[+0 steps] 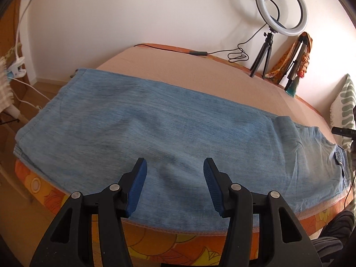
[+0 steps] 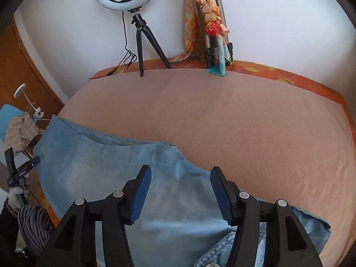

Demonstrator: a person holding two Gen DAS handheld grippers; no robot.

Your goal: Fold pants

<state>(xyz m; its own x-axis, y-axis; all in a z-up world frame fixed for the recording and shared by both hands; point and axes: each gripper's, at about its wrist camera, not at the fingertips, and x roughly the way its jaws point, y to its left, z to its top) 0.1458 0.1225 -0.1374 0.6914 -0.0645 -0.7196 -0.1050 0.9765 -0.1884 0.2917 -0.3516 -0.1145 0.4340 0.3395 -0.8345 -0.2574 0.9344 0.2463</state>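
Jeans (image 1: 169, 120): lay flat along the bed's (image 1: 200, 73) near edge.
Left gripper (image 1: 175, 187): released, jaws apart above the denim, holding nothing.
Right gripper (image 2: 181, 194): released, likewise empty over the jeans.

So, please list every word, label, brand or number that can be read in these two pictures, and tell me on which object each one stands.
White lettering on the black left gripper, seen at the left edge of the right wrist view: too small and blurred to read.
Pale lettering on a black device at the right edge of the left wrist view: cut off and blurred, not readable.
Pants, ring light: no text visible.
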